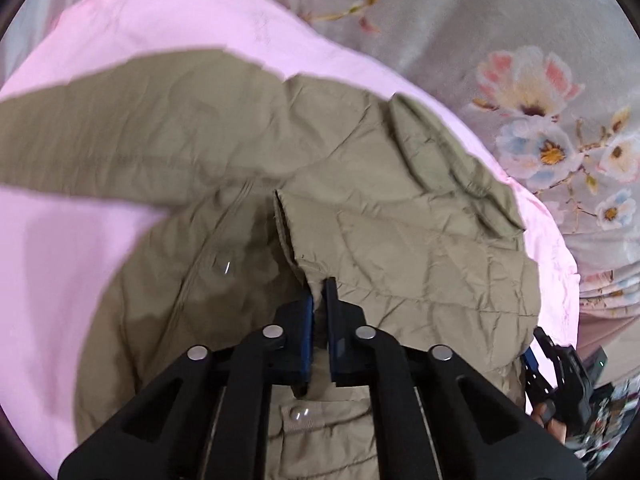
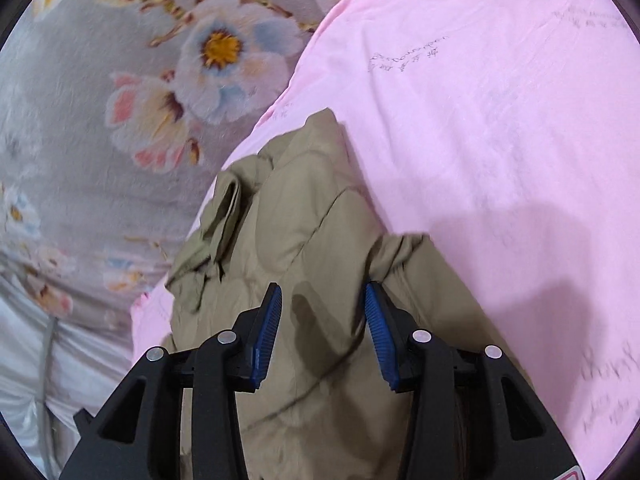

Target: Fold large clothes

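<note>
bed: floral grey bedding (image 2: 80,184) lies beyond and to the left of the right tongs; it carries everything.
pink sheet (image 2: 500,120): spread over the bed, under the garment, showing on both sides of the left tongs.
jacket (image 1: 400,216): olive, quilted and crumpled, lying on the pink sheet directly ahead of and beneath both tongs; one sleeve (image 1: 120,132) stretches away to the left of the left tongs.
handling: looks light, soft and puffy, probably slick shell fabric, so thin pinches may slip; best taken at a hem, seam or cuff edge rather than mid-panel.
left tongs (image 1: 319,292): clamped tight on a folded edge of the jacket.
right tongs (image 2: 323,312): jaws apart, poised over jacket fabric, pads not pressing on it.
snap button (image 1: 298,414): below the left tongs, on the front placket.
</note>
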`<state>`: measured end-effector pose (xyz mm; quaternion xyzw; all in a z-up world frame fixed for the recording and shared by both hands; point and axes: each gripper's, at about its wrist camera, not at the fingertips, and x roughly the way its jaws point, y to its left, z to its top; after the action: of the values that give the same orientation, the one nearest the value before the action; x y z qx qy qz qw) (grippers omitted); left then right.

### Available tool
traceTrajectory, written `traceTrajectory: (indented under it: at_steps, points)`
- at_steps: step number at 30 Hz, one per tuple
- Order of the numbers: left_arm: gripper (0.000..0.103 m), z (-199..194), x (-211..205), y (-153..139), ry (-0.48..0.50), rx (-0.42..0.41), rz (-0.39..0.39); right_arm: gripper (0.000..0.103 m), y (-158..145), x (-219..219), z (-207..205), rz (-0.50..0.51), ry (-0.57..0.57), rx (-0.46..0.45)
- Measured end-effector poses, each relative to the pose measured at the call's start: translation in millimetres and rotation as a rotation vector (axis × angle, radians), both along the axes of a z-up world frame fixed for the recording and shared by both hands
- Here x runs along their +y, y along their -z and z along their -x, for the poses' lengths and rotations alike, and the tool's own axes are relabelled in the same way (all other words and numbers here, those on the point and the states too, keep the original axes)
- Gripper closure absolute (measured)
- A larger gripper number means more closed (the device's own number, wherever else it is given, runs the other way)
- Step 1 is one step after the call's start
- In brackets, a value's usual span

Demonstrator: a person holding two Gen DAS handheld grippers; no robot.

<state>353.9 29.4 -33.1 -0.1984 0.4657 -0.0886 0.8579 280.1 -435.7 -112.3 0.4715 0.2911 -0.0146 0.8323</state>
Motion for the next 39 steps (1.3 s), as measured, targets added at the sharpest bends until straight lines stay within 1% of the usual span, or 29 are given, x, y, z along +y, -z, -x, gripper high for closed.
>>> traceTrajectory:
  at_steps: [1,2,3,5,6,7,8,9,10,12,13,14,15,16,17,20,24,30,34,36,37,39]
  points:
    - [0.101,-2.7,-0.4,-6.7,0.008,-0.025,-0.006,0.069,0.7,-4.3,-3.4,-0.015,0.011,-0.010]
    - [0.101,-4.6,-0.9,-14.2,0.015,-0.053,-0.016,0.095,-2.8,-6.9,-3.6,-0.002,0.020,-0.023]
    - [0.102,-6.5,-2.1,-25.1,0.013,-0.096,-0.037,0.098,-9.6,-6.7,-4.2,0.020,0.012,-0.042]
    - [0.102,-8.4,-1.1,-41.2,0.014,-0.167,-0.057,0.099,-36.2,2.2,9.5,0.090,0.018,-0.143]
    - [0.102,-8.6,-0.4,-45.0,0.011,-0.192,-0.072,0.099,-50.8,9.9,18.8,0.149,0.017,-0.190]
    - [0.102,-9.3,-1.0,-46.3,0.008,-0.219,-0.103,0.100,-58.8,15.1,24.3,0.189,0.018,-0.214]
    - [0.102,-11.0,-1.3,-43.5,0.006,-0.233,-0.132,0.100,-62.7,20.3,27.3,0.231,0.024,-0.214]
    - [0.102,-16.5,-3.2,-30.6,0.010,-0.230,-0.174,0.100,-61.4,24.0,26.3,0.271,0.027,-0.191]
    - [0.101,-21.0,-4.4,-17.6,0.011,-0.216,-0.194,0.100,-54.9,28.2,20.2,0.314,0.023,-0.140]
    - [0.101,-28.8,-6.8,18.6,0.023,-0.153,-0.236,0.100,-37.2,34.3,8.0,0.384,0.021,-0.034]
    - [0.101,-29.0,-8.6,34.4,0.024,-0.134,-0.259,0.100,-26.5,39.7,2.5,0.434,0.014,0.022]
    - [0.100,-27.3,-10.5,46.0,0.029,-0.132,-0.265,0.100,-16.9,44.2,0.0,0.456,0.009,0.059]
    - [0.100,-21.4,-11.0,48.4,0.021,-0.148,-0.273,0.100,-10.7,48.1,1.5,0.475,0.008,0.084]
    - [0.100,-16.8,-11.6,46.8,0.017,-0.164,-0.286,0.100,-10.0,50.7,2.6,0.495,0.009,0.092]
    - [0.100,-13.2,-11.0,47.8,0.020,-0.164,-0.290,0.101,-8.9,52.4,5.0,0.509,0.010,0.098]
    - [0.099,-4.7,-7.6,49.4,0.028,-0.162,-0.282,0.101,-3.9,54.4,12.3,0.512,0.008,0.125]
    - [0.099,17.6,-2.3,48.1,0.034,-0.159,-0.280,0.102,-1.9,57.6,35.6,0.497,0.006,0.131]
    - [0.099,76.5,13.3,54.3,0.039,-0.155,-0.284,0.102,2.1,73.7,93.5,0.490,-0.002,0.134]
    - [0.098,108.9,14.4,50.9,0.051,-0.153,-0.283,0.103,5.0,78.3,135.6,0.460,0.008,0.128]
    - [0.098,117.3,15.7,48.4,0.051,-0.155,-0.281,0.101,5.2,74.1,143.7,0.420,0.003,0.112]
    - [0.098,118.0,18.0,46.3,0.048,-0.155,-0.267,0.100,4.4,71.3,144.1,0.400,-0.003,0.113]
    - [0.096,115.7,20.6,40.6,0.046,-0.145,-0.262,0.096,-6.2,69.2,146.8,0.392,-0.004,0.153]
